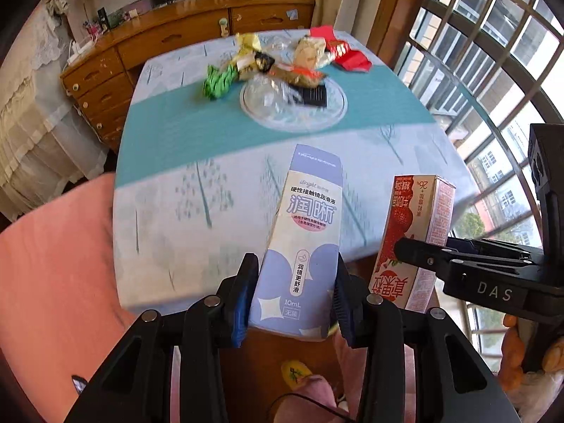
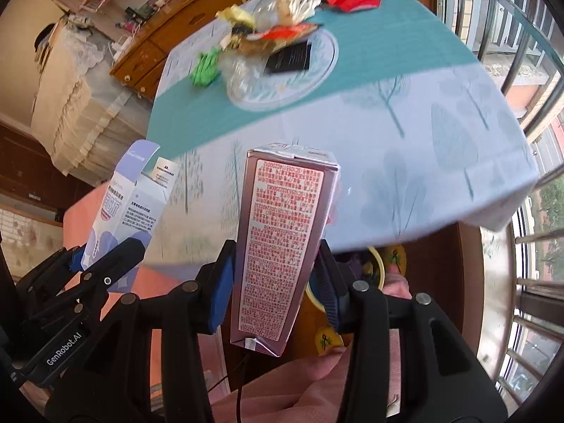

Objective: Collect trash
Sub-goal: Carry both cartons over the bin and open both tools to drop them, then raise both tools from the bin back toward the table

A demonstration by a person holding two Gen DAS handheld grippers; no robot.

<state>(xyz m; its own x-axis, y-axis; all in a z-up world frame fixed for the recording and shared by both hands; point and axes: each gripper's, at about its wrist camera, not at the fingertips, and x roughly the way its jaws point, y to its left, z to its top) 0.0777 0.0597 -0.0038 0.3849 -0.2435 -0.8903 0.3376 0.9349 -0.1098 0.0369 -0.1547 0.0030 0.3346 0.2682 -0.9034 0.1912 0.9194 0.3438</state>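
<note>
Blurring table point(image 1: 169, 211) print, wrappers point(image 1: 268, 63) hard to read | left gripper point(image 1: 296, 296) clamping lilac eye-drop box point(image 1: 303, 232) | right gripper point(image 2: 273, 278) clamping pink strawberry carton point(image 2: 278, 239), near edge hidden

Bright daylight, motion-smeared fisheye views
Sun enters through the barred window point(image 1: 493, 53); the surface point(image 1: 197, 190) blurs (edges bend, corners blacken).

We saw the desk point(image 1: 169, 162) under a pale tree-print cloth with a teal band; on it lay a clear glass plate point(image 1: 331, 112), a green wrapper point(image 1: 218, 83) and red packaging point(image 1: 343, 51).
</note>
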